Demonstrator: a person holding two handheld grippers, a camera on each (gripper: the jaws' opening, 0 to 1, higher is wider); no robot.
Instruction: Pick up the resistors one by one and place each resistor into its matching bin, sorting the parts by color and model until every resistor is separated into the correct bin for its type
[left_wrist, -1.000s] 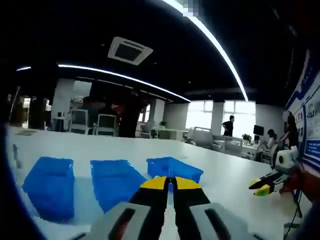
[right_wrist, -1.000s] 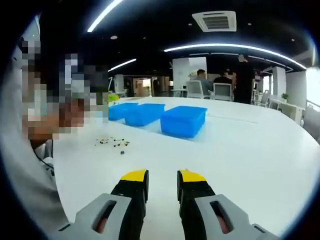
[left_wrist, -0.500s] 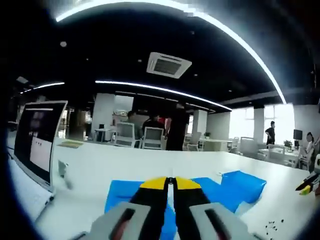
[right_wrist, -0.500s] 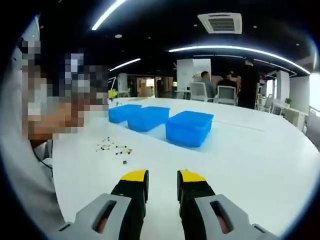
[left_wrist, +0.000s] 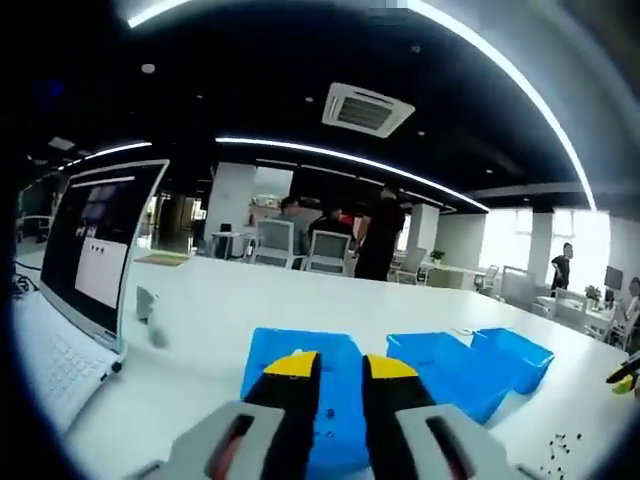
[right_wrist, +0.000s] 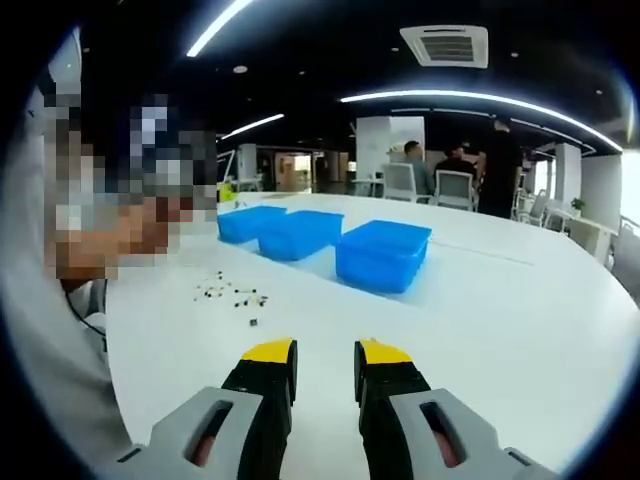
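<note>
My left view has swung a long way over the last second: it looked across the white table at three blue bins in a row, and now an open laptop stands at its left side and the nearest bin sits right under my left gripper. That is my hand turning, not the bins moving. The real change is in the jaws: half a second ago they were pressed together, now they stand apart over that bin, with nothing between them that I can see. A few dark specks lie on the bin floor, too small to call. I judge this as a release over the bin, or simply opening up ready for the next pick. My right gripper has barely shifted; its jaws are apart and empty, low over bare table. The resistors lie loose in a small scatter on the table, ahead and left of it, well short of the middle bin and far bin.
</note>
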